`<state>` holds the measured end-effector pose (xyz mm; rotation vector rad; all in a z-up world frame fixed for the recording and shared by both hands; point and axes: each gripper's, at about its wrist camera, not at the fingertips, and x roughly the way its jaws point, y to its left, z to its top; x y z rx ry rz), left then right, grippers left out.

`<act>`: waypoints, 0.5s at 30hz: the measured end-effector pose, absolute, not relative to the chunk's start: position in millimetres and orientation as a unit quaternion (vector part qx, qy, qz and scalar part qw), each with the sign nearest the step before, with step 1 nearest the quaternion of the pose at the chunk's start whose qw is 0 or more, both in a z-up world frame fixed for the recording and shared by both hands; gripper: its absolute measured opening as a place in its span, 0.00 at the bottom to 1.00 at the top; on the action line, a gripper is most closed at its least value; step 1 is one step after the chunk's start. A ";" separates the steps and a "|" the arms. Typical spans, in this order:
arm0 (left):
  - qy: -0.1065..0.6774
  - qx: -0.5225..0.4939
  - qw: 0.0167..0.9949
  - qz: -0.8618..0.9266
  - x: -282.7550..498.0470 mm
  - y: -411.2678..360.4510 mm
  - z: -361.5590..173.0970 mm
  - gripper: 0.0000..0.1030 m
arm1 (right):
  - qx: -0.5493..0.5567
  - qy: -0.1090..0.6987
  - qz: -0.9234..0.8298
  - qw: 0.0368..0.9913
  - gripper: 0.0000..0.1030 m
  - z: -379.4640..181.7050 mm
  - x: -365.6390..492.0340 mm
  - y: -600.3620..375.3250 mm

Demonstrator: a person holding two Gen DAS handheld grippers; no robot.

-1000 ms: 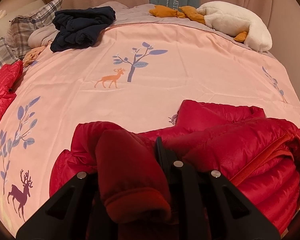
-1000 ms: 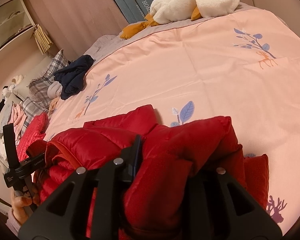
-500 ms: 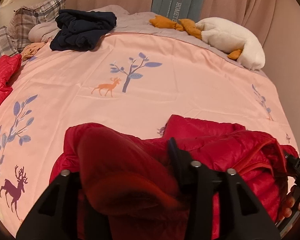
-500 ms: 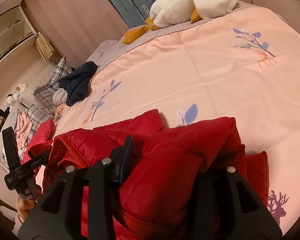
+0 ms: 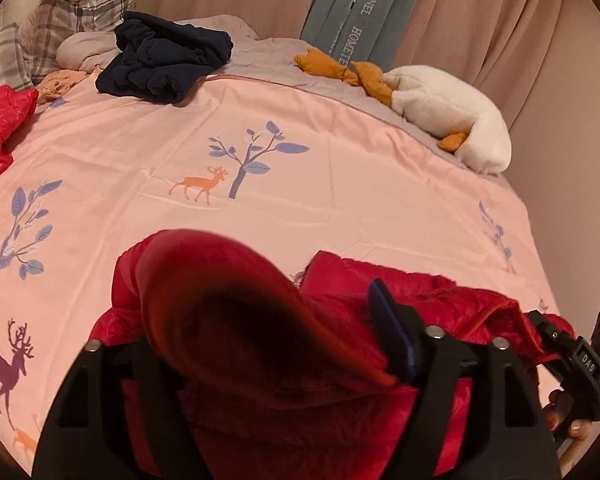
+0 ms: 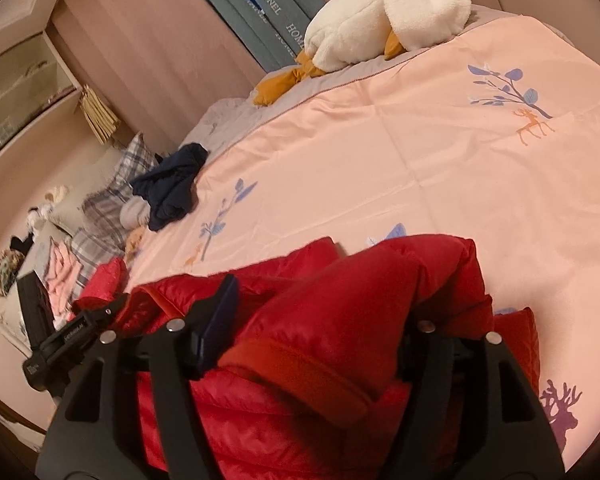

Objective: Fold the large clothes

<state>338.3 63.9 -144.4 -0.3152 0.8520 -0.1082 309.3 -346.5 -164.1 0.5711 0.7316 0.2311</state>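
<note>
The red puffer jacket (image 5: pixel 412 312) lies bunched at the near edge of the bed (image 5: pixel 340 184). The left tool (image 5: pixel 260 360) and right tool (image 6: pixel 312 344) stand spread with its padded folds between their fingers (whether they grip, I cannot tell). Only the right view shows the shelf (image 6: pixel 24 76) at far left.

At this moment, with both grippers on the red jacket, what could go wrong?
Each gripper, left gripper and right gripper, pinches a thick wad of the red puffer jacket; the slick fabric may slip free. The bunched body on the pink duvet could fold unevenly.
</note>
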 end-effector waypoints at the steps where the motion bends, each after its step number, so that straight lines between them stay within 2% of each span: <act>1: 0.408 -0.158 0.898 -0.052 338.4 65.0 -143.0 0.79 | 0.279 0.350 0.111 0.888 0.70 -163.4 309.2 -347.3; 3: 0.397 -0.163 0.902 -0.049 338.7 67.2 -139.5 0.92 | 0.283 0.347 0.110 0.887 0.72 -162.4 311.2 -348.5; 5: 0.381 -0.167 0.909 -0.037 339.0 71.9 -134.2 0.97 | 0.285 0.346 0.109 0.887 0.75 -162.2 313.1 -349.2; 15: 0.394 -0.155 0.906 0.001 356.1 90.1 -145.9 0.98 | 0.304 0.331 0.071 0.890 0.85 -163.3 324.2 -364.0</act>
